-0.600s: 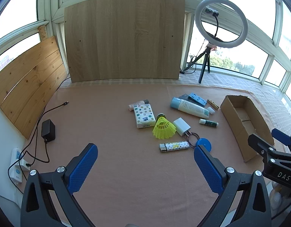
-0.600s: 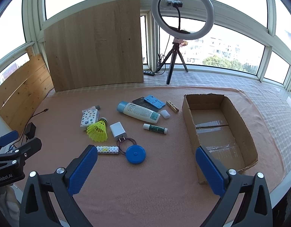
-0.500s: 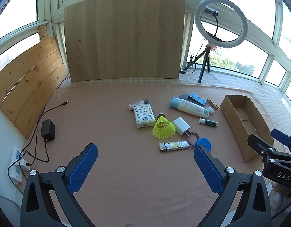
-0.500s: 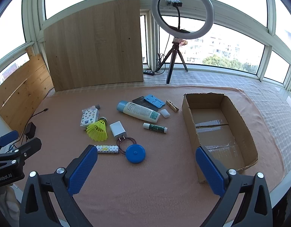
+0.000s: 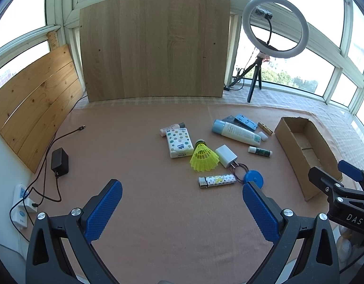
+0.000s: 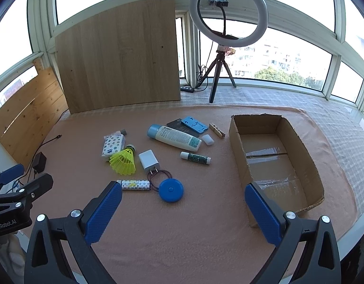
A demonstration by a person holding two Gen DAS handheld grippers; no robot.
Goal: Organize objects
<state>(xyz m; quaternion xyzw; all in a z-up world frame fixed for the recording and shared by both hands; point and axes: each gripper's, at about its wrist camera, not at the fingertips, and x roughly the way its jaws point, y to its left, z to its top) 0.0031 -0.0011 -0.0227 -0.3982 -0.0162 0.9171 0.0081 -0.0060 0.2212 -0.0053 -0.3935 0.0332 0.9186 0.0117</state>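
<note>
Small items lie mid-table: a yellow shuttlecock [image 5: 202, 158] [image 6: 124, 161], a tissue pack [image 5: 179, 142], a white charger [image 5: 226, 156] [image 6: 149, 160], a patterned lighter [image 5: 217, 180] [image 6: 136, 185], a blue round case [image 6: 171, 190], a lotion bottle [image 6: 174, 137] and a small tube [image 6: 195, 157]. An open cardboard box [image 6: 296, 142] [image 5: 286, 139] stands at the right, with nothing in it. My left gripper [image 5: 182, 195] and my right gripper [image 6: 183, 197] are both open and empty, held above the near table, apart from the items.
A blue holder [image 6: 193, 124] and a wooden clothespin [image 6: 217, 130] lie behind the bottle. A wooden board [image 5: 153, 47] leans at the back. A ring light on a tripod [image 6: 227, 35] stands behind. A black adapter with cable [image 5: 60, 162] lies at the left.
</note>
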